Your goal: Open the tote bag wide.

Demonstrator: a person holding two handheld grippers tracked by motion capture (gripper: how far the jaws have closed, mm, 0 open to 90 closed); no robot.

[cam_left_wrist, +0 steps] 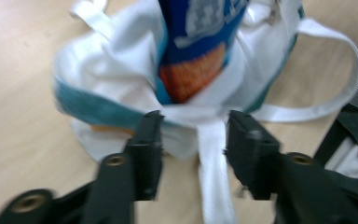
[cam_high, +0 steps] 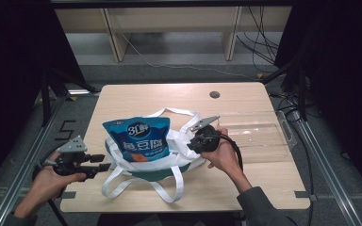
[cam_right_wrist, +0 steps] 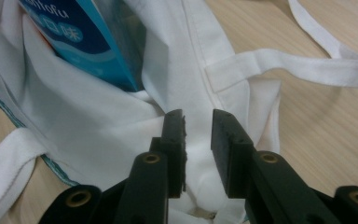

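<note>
The high view is dim: the room around the pale wooden table point(cam_high: 136, 101) sinks into near black, while the tabletop takes soft, even light from above, with a faint sheen on the clear plastic tray point(cam_high: 264, 134). It looks soft and low in detail. The left gripper view is smeared by motion blur; the white-and-teal cloth bag point(cam_left_wrist: 121, 88) beyond the black fingers point(cam_left_wrist: 147, 140) has streaked edges. The right gripper view is sharper, its fingers point(cam_right_wrist: 175, 140) crisp, with soft shadow in the cloth folds beside them.
</note>
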